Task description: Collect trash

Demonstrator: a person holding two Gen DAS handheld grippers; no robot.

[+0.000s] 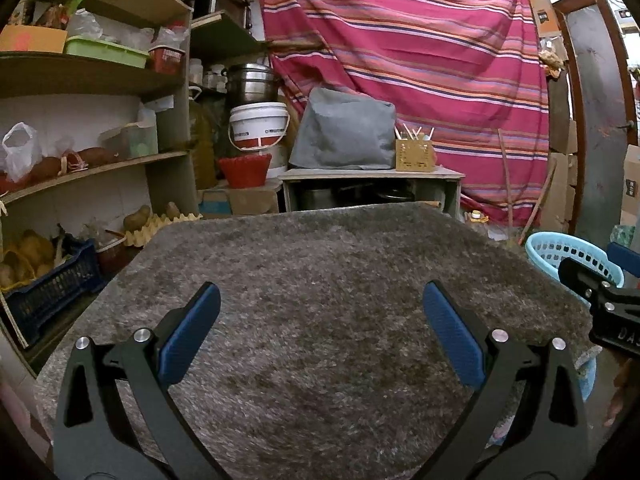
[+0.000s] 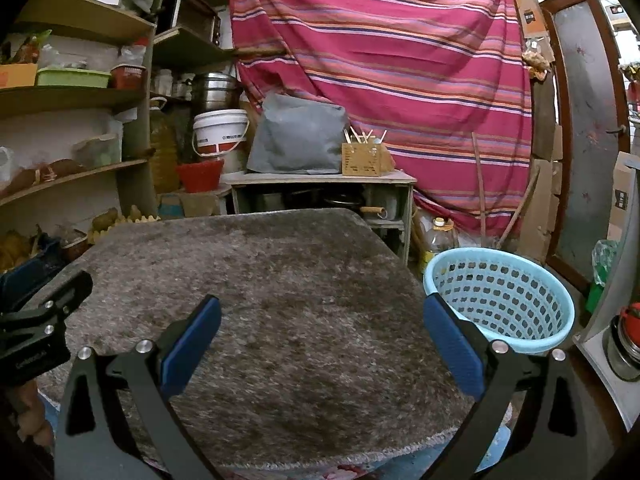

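Note:
A table covered with a grey shaggy rug [image 1: 320,300] fills both views [image 2: 260,280]. I see no trash on it. A light blue perforated basket [image 2: 500,300] stands on the floor off the table's right side; its rim shows in the left wrist view [image 1: 560,252]. My left gripper [image 1: 320,300] is open and empty above the rug. My right gripper [image 2: 320,312] is open and empty over the rug's right part, next to the basket. Each gripper's body shows at the edge of the other's view.
Wooden shelves [image 1: 100,160] with produce, boxes and a dark blue crate [image 1: 52,292] stand at the left. Behind the table are a low cabinet [image 1: 372,184] with a grey cover and a wooden holder, a white bucket [image 1: 260,124], and a striped red cloth [image 1: 400,60]. A door [image 2: 584,120] is at the right.

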